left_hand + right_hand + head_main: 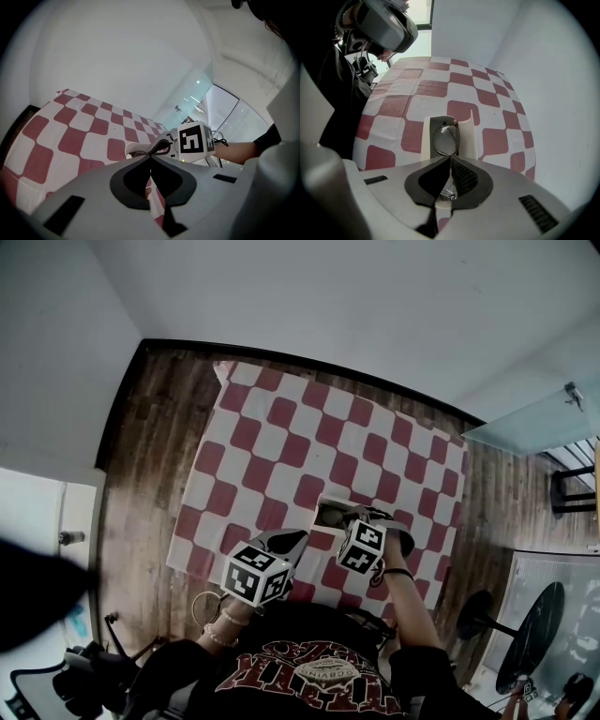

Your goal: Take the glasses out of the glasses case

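Cream glasses case (425,140) is lying open on the red-and-white checked tablecloth (433,88), with the glasses (446,139) sitting inside it. Right gripper (450,158) is pinching them around mid-frame, jaws clamped tight. Left gripper (151,157) is hovering nearby, jaws pressed together on nothing.

Table: centre of the head view, covered by a red-and-white checked cloth (281,446).
On cloth: open cream glasses case (330,512), lower right.
Floor (141,456): dark wood planks.

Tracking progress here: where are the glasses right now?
Right gripper view, centre: the glasses are pinched in the right tongs, at the open cream case on the checkered tablecloth.
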{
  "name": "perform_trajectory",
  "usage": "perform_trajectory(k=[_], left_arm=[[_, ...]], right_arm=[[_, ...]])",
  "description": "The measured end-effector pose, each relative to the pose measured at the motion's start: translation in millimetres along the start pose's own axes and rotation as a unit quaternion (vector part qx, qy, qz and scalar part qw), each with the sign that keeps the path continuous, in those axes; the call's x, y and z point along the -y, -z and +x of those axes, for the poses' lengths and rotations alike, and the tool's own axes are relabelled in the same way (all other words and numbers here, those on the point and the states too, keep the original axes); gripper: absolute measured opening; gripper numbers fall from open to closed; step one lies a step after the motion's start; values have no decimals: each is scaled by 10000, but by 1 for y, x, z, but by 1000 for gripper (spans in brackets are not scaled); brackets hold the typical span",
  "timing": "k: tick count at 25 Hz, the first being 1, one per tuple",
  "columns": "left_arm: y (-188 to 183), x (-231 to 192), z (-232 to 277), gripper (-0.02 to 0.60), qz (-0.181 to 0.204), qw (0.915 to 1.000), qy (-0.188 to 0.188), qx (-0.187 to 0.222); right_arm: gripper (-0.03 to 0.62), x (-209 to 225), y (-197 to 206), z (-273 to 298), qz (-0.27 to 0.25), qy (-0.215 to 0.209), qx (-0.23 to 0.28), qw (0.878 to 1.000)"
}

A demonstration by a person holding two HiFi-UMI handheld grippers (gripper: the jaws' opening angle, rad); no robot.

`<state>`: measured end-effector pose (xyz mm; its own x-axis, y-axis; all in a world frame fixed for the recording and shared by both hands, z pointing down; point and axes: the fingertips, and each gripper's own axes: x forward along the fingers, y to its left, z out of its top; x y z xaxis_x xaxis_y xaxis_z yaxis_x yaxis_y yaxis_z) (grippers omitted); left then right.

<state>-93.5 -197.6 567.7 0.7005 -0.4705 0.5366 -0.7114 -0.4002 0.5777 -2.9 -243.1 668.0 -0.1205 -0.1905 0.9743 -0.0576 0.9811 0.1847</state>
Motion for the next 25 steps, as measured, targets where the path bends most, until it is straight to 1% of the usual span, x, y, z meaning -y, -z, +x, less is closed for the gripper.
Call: perform_trajectory(k=[3,12,25], left_arm=[[3,2,0,9,33,10000,-15,-36],[9,7,2,9,63,9999,-37,-122],[14,17,5,9,147,9996,4,-230]], right_arm=[[29,3,2,0,-36,110,-38,9999],[29,1,-1,-4,42,21,34,10000],[28,2,4,-13,83,159,77,9998]])
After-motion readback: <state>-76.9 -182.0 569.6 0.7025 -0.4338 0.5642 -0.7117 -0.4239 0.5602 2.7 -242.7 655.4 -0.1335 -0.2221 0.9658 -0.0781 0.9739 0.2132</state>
